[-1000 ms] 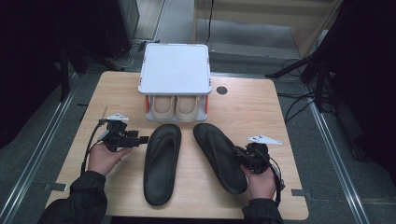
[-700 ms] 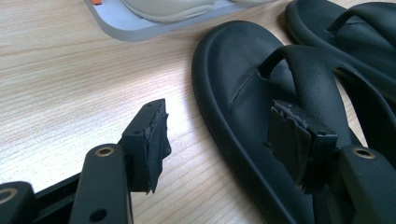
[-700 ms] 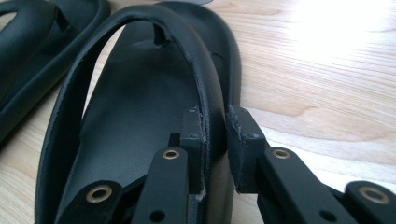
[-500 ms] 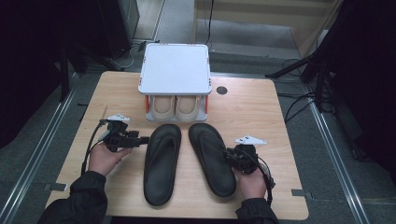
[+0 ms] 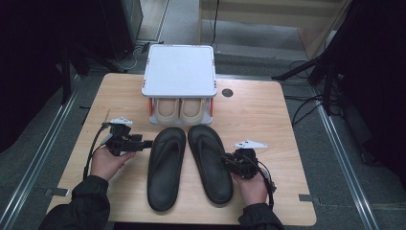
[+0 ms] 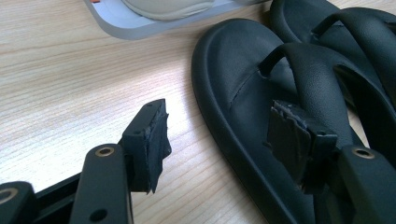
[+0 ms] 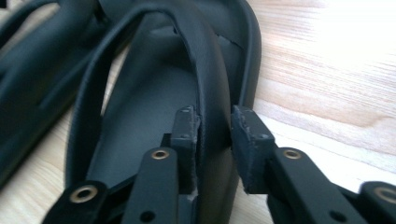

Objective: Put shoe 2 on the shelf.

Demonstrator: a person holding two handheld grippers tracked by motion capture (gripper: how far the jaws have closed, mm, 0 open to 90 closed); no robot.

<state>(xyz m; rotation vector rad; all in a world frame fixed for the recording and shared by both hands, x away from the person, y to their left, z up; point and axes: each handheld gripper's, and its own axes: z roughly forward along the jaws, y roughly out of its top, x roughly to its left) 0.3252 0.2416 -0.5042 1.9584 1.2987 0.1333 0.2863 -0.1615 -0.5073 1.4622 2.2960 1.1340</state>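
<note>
Two black sandals lie side by side on the bench (image 5: 268, 124), just in front of the white shoe rack (image 5: 179, 72), our landmark. We locate the left sandal (image 5: 165, 167) below the rack's left half and the right sandal (image 5: 210, 163) below its right half, their inner edges near each other. A beige pair of shoes (image 5: 181, 109) sits inside the rack.

We hold the left claw (image 5: 143, 143) just left of the left sandal, well in front of the rack. Its jaws stand released, one over bare bench, the other over the sandal's strap, gripping nothing.

We hold the right claw (image 7: 215, 128) at the right sandal's outer strap (image 7: 210, 93). Its jaws have just been opening. The strap stands between them, with a gap at the right pad, so the grip is released.
</note>
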